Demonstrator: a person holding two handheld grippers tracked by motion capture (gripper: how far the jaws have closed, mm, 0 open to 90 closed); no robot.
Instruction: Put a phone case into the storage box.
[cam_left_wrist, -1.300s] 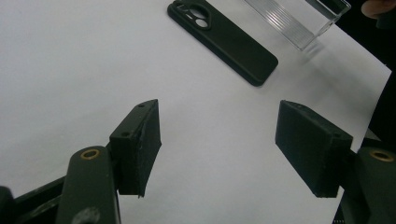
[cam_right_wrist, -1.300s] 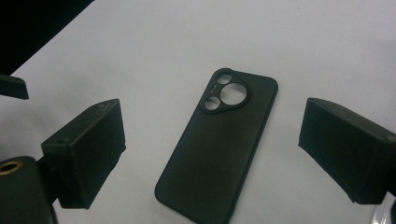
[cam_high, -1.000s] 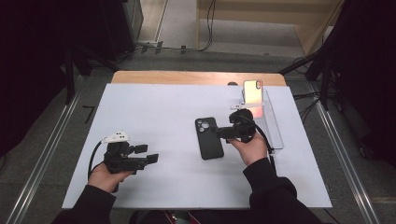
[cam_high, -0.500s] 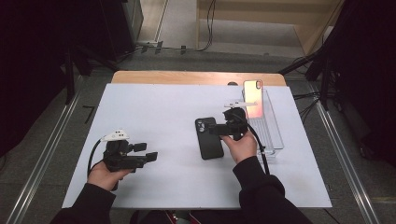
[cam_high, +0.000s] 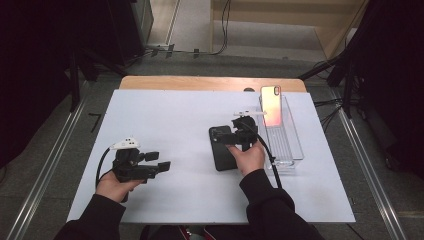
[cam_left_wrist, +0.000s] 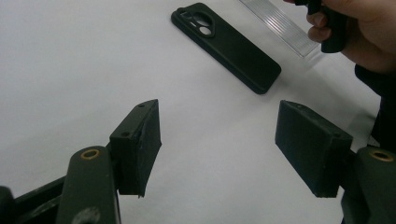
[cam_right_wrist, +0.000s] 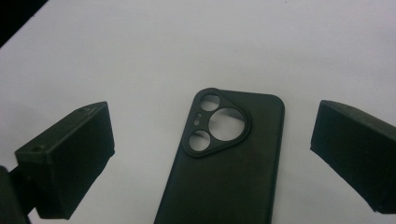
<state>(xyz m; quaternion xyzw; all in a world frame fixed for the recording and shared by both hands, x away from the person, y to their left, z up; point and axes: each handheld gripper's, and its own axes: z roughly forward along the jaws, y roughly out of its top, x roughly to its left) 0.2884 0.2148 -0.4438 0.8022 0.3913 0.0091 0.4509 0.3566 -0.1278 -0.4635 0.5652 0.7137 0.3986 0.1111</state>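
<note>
Where earlier beside it, right tool (cam_high: 235, 136) over phone case (cam_high: 222, 150).

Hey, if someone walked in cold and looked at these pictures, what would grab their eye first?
Probably the black phone case with its cut-out camera holes, lying flat near the middle of the white table, with the right gripper open right over its camera end. Next, the upright phone with a glowing orange-pink screen standing in the clear plastic tray at the right. The left gripper sits open, apart, at the near left.

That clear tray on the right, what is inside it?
A phone with a pinkish screen stands upright at the far end of the clear tray. The near part looks bare; the right tool and hand cover its left edge.
</note>
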